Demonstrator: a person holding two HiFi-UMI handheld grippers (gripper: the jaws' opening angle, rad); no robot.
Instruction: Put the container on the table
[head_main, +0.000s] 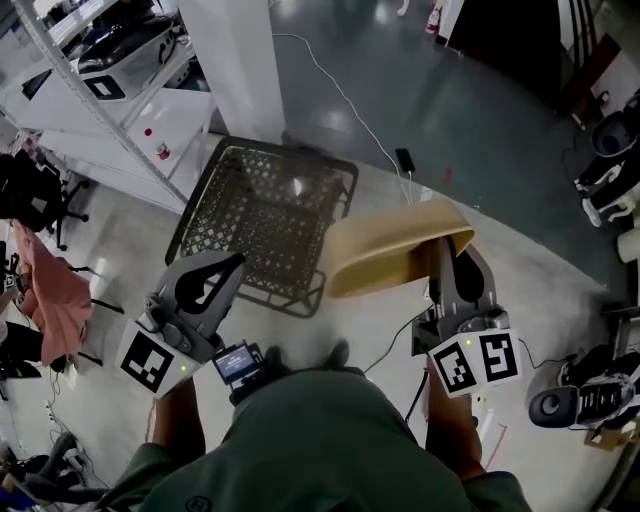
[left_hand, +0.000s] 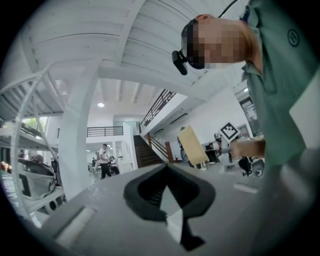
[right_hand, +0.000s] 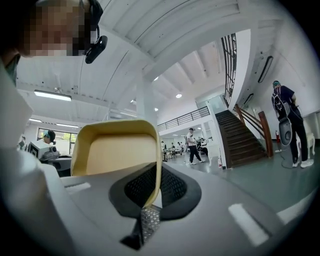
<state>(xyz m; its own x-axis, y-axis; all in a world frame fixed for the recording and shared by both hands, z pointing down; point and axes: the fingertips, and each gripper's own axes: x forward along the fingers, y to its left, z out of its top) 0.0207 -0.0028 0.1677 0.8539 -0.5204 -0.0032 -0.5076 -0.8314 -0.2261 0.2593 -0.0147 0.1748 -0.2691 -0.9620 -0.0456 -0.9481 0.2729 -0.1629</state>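
Two hand-held grippers reach forward in the head view: the left hand-held gripper (head_main: 228, 268) sits at lower left with its jaws drawn together on nothing, and the right hand-held gripper (head_main: 441, 248) at lower right is clamped on the rim of the tan container (head_main: 385, 250). The container hangs tilted in the air at centre right of the frame, above the grey floor (head_main: 450, 120) and just right of a black mesh basket (head_main: 265, 215) that stands on the floor below a white pillar (head_main: 235, 60). In the left gripper view the left hand-held gripper (left_hand: 167, 167) shows its jaw tips meeting with nothing between them; the container (left_hand: 192, 145) appears small, right of centre, well apart from these jaws, with a staircase (left_hand: 145, 152) behind. In the right gripper view the right hand-held gripper (right_hand: 156, 186) pinches the container's right-hand wall between its pads, and the container (right_hand: 117, 150) fills the centre left, its open side facing the camera.
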